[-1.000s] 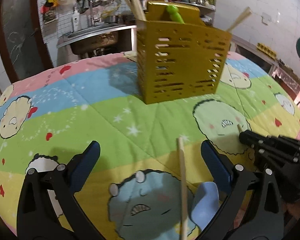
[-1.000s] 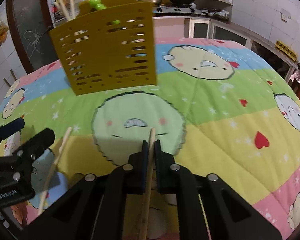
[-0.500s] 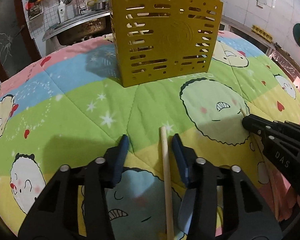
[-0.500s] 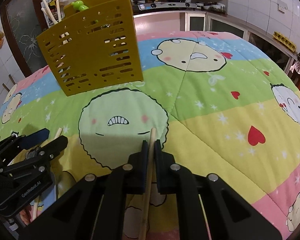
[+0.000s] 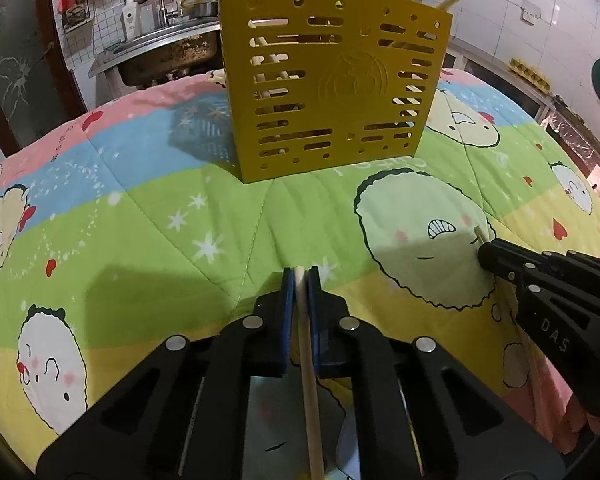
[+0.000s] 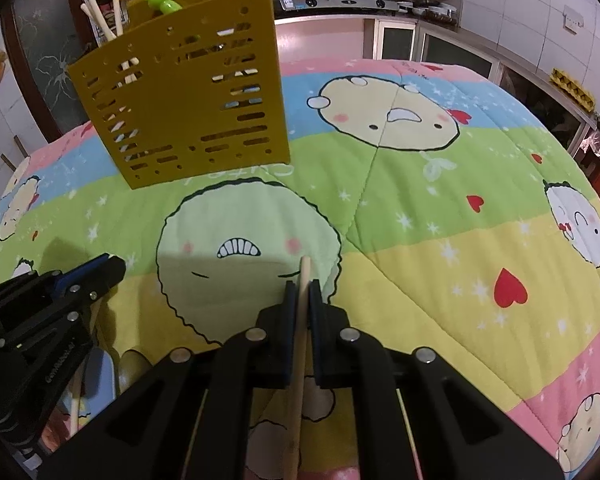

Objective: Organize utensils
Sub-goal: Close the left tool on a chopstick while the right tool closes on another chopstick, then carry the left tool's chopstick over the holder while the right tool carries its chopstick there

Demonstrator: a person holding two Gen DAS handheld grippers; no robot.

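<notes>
- The left gripper (image 5: 300, 276) has just been closing its black jaws, and the blue pads now pinch a pale, round wooden chopstick (image 5: 309, 364) whose blunt tip pokes out just past the pads.
- The right gripper (image 6: 303, 289) is pressed together on a second wooden chopstick (image 6: 300, 344), a thin straight stick with its tip jutting slightly forward over the cloth.
- Both sticks sit low over a soft quilted blanket (image 6: 440, 216), striped pink, blue, green and yellow, printed with round cartoon faces, stars and hearts.
- Beyond them stands a boxy mustard-yellow plastic utensil holder (image 5: 332, 84), its flat wall pierced with slots and round holes, well apart from both grippers.
- More pale chopsticks (image 6: 100, 12) and a glossy green handle (image 6: 162, 2) stick up out of it.
</notes>
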